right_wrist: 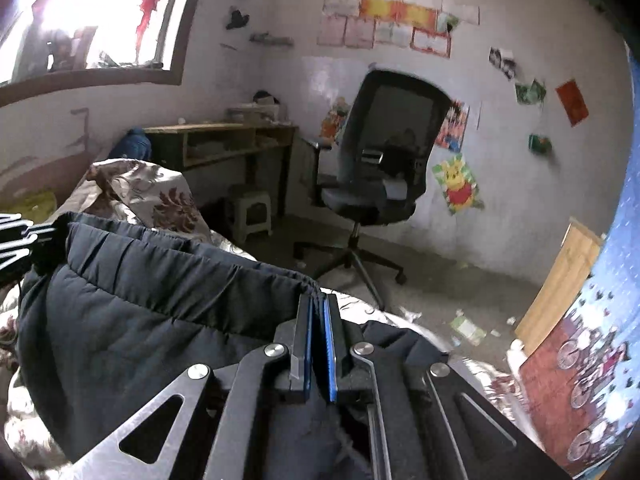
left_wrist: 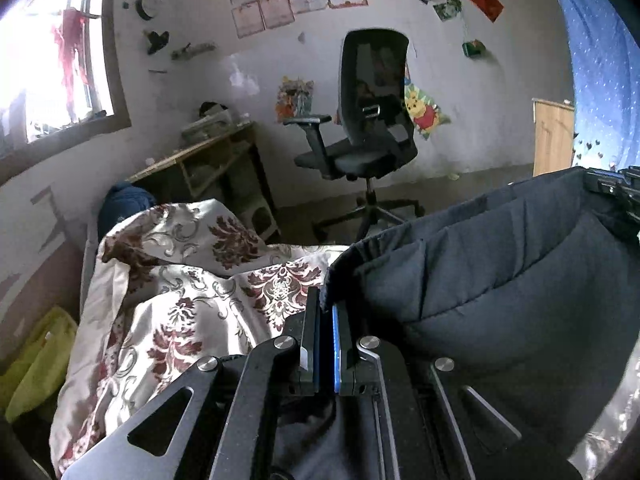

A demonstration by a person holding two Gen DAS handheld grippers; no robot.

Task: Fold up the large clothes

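Note:
A large dark navy padded jacket (left_wrist: 500, 280) hangs stretched between my two grippers above the bed. My left gripper (left_wrist: 326, 300) is shut on one corner of its upper edge, and the jacket runs off to the right, where the other gripper (left_wrist: 616, 190) shows at the far edge. In the right wrist view my right gripper (right_wrist: 318, 304) is shut on the other corner of the jacket (right_wrist: 140, 312), which runs off to the left toward the left gripper (right_wrist: 18, 236).
A floral white and maroon quilt (left_wrist: 180, 292) lies bunched on the bed below and left. A black office chair (left_wrist: 360, 132) stands on the floor ahead, a wooden desk (right_wrist: 224, 136) and a small stool (right_wrist: 250, 212) by the wall. A blue curtain (right_wrist: 616, 280) hangs right.

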